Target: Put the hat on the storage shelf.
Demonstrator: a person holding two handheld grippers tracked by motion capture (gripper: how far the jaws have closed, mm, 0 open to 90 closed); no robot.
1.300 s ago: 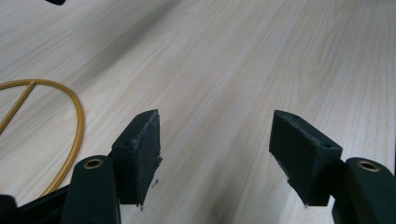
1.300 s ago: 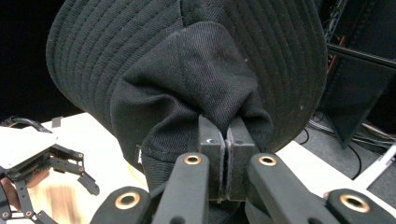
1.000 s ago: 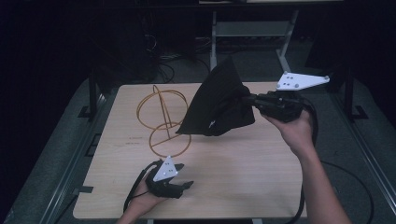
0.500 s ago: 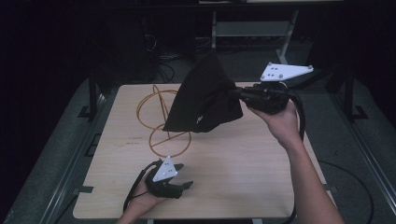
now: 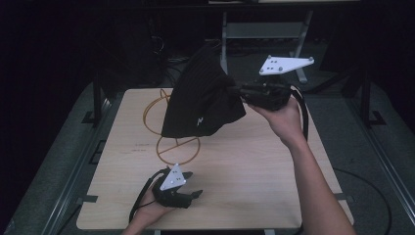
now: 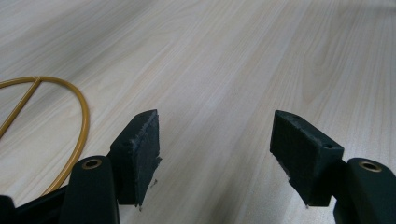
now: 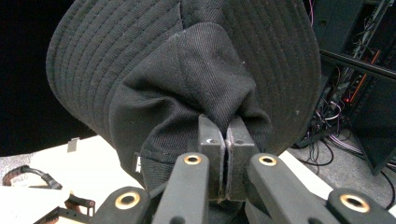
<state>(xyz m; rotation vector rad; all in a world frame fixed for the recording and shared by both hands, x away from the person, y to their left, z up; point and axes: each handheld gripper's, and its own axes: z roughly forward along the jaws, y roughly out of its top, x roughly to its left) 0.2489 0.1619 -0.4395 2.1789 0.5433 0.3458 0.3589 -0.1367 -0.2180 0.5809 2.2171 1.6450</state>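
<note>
A wooden table holds a gold wire stand made of rings. Above that stand, to its right, the right gripper holds a black bucket hat in the air, clear of the table, its jaws pinched tight on a fold of the hat's fabric; the brim hangs down in front of the stand's upper ring. Near the stand's base ring, on the person's side, the left gripper rests low on the table with its jaws wide apart and nothing between them.
</note>
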